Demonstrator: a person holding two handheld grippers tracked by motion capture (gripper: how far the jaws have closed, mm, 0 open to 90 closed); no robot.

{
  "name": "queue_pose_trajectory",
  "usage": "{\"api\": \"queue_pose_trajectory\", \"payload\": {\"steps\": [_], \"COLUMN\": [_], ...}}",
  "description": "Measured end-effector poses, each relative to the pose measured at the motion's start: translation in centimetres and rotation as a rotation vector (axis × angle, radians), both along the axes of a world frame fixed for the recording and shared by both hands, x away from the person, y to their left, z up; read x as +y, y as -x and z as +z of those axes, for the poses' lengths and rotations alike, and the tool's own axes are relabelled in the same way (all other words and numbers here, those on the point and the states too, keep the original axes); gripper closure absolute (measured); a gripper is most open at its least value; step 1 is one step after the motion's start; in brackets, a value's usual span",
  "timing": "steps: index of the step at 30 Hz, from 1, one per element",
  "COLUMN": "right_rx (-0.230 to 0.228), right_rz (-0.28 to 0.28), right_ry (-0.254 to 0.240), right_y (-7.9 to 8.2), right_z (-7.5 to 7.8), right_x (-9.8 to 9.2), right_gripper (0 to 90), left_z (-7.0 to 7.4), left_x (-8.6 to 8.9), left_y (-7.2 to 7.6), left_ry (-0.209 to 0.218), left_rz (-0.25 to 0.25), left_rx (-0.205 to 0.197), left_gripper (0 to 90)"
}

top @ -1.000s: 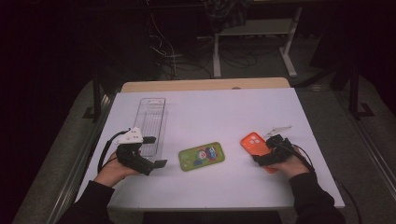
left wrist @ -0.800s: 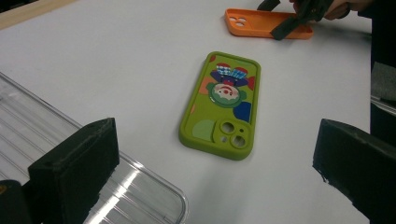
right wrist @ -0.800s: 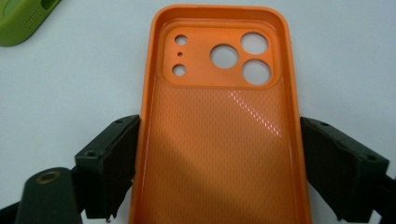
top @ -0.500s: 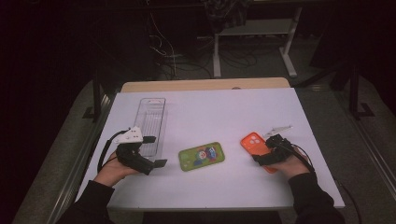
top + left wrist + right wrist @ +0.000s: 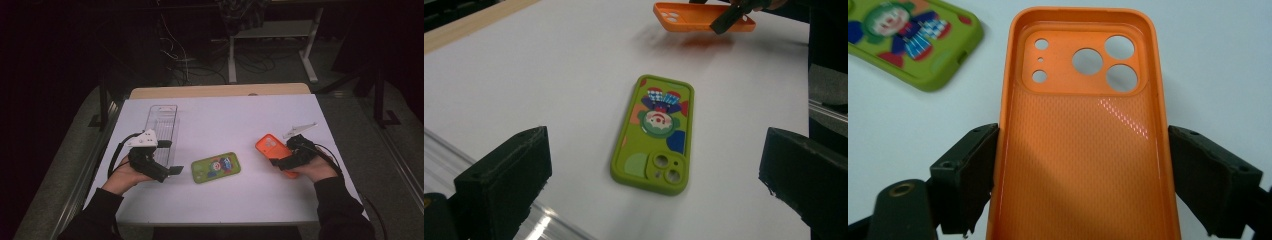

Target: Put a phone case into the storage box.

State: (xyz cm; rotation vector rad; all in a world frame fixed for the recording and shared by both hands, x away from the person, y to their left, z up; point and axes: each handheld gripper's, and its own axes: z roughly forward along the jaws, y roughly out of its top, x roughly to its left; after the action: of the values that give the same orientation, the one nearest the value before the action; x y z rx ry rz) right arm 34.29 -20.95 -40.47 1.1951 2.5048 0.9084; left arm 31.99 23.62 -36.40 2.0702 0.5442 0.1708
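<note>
1. The right gripper (image 5: 284,161) has its jaws clamped on the long sides of the orange phone case (image 5: 1083,140), held hollow side up just above the table (image 5: 250,115) at its right side.
2. The left gripper (image 5: 169,157) rests at the table's left, jaws wide apart with nothing between them.
3. A green phone case (image 5: 654,131) lies flat between the two, bearing a cartoon clown figure; no writing can be read.
4. A clear plastic tray (image 5: 163,125) sits just beyond the left gripper.
</note>
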Motion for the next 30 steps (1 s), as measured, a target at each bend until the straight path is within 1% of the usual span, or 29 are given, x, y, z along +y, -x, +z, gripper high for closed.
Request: {"api": "queue_pose_trajectory", "payload": {"steps": [1, 2, 4, 7, 10, 11, 13, 14, 16, 18, 20, 21, 23, 24, 26, 27, 30], "right_rx": [-0.003, -0.01, -0.006, -0.008, -0.003, 0.001, -0.005, -0.01, -0.013, -0.015, -0.016, -0.021, -0.02, -0.023, -0.022, -0.03, -0.026], "right_rz": [0.007, 0.023, 0.038, 0.07, 0.106, 0.11, 0.135, 0.146, 0.158, 0.177, 0.188, 0.189, 0.196, 0.2, 0.206, 0.213, 0.232], "right_ry": [-0.004, -0.002, -0.005, -0.009, -0.026, -0.028, -0.039, -0.039, -0.045, -0.052, -0.056, -0.052, -0.063, -0.064, -0.064, -0.061, -0.085], "right_y": [-0.1, -0.2, -0.2, -0.7, -1.2, -1.3, -1.6, -1.8, -2.2, -2.6, -2.9, -3.1, -3.5, -3.6, -3.9, -4.0, -4.1], "right_z": [0.3, 0.4, 0.9, 1.4, 1.8, 2.0, 2.3, 2.5, 2.8, 3.2, 3.4, 3.6, 3.8, 3.8, 4.0, 4.0, 4.0], "right_x": [0.2, 0.3, 0.8, 1.5, 2.0, 2.2, 2.6, 2.8, 3.2, 3.6, 4.0, 4.2, 4.5, 4.6, 4.9, 5.1, 5.2], "right_gripper": [15.2, 15.2, 15.2, 15.2, 15.2, 15.2, 15.2, 15.2, 15.2, 15.2, 15.2, 15.2, 15.2, 15.2, 15.2, 15.2, 15.2], "left_z": [0.1, 0.2, 0.4, 0.7, 0.9, 1.0, 1.1, 1.1, 1.1, 1.2, 1.4, 1.4, 1.5, 1.6, 1.7, 1.8, 1.8], "left_x": [-0.1, -0.3, -0.7, -1.4, -2.1, -2.3, -2.8, -3.1, -3.9, -4.5, -5.2, -5.3, -6.0, -6.3, -6.9, -7.2, -7.7], "left_y": [-0.1, -0.3, -0.5, -1.0, -1.4, -1.6, -1.9, -2.0, -2.2, -2.5, -2.8, -3.0, -3.2, -3.4, -3.6, -3.8, -4.1], "left_ry": [-0.009, -0.004, -0.01, 0.003, 0.012, 0.011, 0.012, 0.013, 0.001, 0.001, 0.011, 0.005, 0.01, 0.006, 0.015, 0.017, 0.021], "left_rz": [-0.006, -0.011, -0.021, -0.028, -0.034, -0.042, -0.053, -0.056, -0.082, -0.093, -0.103, -0.109, -0.114, -0.121, -0.129, -0.136, -0.147], "left_rx": [-0.004, -0.005, -0.009, -0.011, -0.01, -0.009, -0.012, -0.004, -0.005, -0.002, -0.006, -0.009, -0.008, -0.017, -0.014, -0.016, -0.022], "left_gripper": [0.0, 0.0, 0.0, 0.0, 0.0, 0.0, 0.0, 0.0, 0.0, 0.0, 0.0, 0.0, 0.0, 0.0, 0.0, 0.0, 0.0]}}
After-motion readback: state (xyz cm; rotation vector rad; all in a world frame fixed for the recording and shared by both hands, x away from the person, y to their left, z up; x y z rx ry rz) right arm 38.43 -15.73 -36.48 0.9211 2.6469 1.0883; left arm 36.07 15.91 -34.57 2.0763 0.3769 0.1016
